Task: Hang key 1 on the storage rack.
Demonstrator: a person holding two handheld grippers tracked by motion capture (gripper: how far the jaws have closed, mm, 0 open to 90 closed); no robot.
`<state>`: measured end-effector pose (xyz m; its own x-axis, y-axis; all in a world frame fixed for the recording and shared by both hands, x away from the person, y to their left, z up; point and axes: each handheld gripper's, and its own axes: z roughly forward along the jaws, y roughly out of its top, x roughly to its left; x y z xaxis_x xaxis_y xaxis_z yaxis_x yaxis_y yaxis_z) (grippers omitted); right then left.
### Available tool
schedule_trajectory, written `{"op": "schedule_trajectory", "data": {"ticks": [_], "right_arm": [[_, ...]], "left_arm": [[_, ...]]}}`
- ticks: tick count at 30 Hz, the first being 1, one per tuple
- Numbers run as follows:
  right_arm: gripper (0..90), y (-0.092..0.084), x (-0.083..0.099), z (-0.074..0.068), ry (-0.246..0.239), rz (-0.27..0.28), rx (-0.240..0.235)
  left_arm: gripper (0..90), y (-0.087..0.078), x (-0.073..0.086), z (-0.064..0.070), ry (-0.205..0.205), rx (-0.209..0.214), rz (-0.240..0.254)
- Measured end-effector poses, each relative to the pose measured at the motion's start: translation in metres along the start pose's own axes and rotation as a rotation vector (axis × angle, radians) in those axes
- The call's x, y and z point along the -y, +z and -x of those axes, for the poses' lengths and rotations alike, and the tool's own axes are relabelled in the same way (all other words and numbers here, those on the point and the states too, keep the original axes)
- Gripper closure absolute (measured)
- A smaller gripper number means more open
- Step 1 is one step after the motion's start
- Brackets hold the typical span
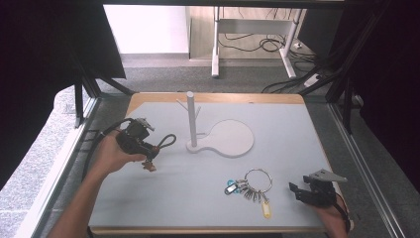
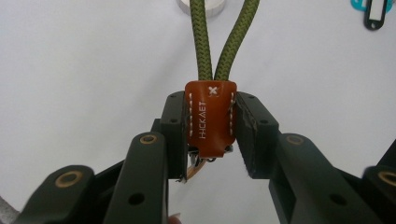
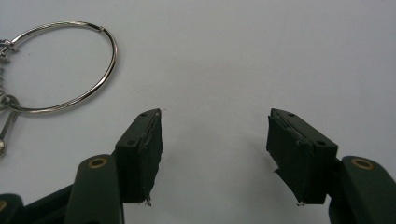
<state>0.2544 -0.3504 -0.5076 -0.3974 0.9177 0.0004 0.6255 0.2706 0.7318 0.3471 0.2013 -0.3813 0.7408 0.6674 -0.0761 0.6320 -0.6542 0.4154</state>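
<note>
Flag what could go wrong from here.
1. The left hand-held gripper pinches only the leather tab; the green cord loop hangs free and could miss or catch a peg of the stand.
2. The stand looks light, so a bump might tip it.
3. The open right hand-held gripper sits beside the key ring and could nudge it.

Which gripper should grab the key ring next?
Right. The right gripper is open, empty and close beside the key ring. The left gripper is farther off and shut on the cord loop's leather tab.
</note>
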Motion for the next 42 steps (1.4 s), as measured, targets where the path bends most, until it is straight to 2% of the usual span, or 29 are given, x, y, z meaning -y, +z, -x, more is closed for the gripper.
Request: {"op": "schedule_trajectory", "data": {"ticks": [8,14,32,42], "right_arm": [[36.3,-0.001,0.000,0.001,0.000,0.006,0.001],[36.3,-0.001,0.000,0.001,-0.001,0.002,0.003],[36.4,-0.001,0.000,0.001,0.001,0.005,0.003],[36.4,-0.001,0.000,0.002,0.004,0.006,0.002]], "left_arm": [[66.7,-0.003,-0.005,-0.004,-0.007,-0.003,0.000],[66.6,-0.008,-0.007,-0.007,-0.014,0.004,0.027],[66.6,-0.023,-0.018,-0.016,-0.027,-0.010,0.050],[66.6,-0.036,-0.025,-0.017,-0.029,-0.025,0.069]]}}
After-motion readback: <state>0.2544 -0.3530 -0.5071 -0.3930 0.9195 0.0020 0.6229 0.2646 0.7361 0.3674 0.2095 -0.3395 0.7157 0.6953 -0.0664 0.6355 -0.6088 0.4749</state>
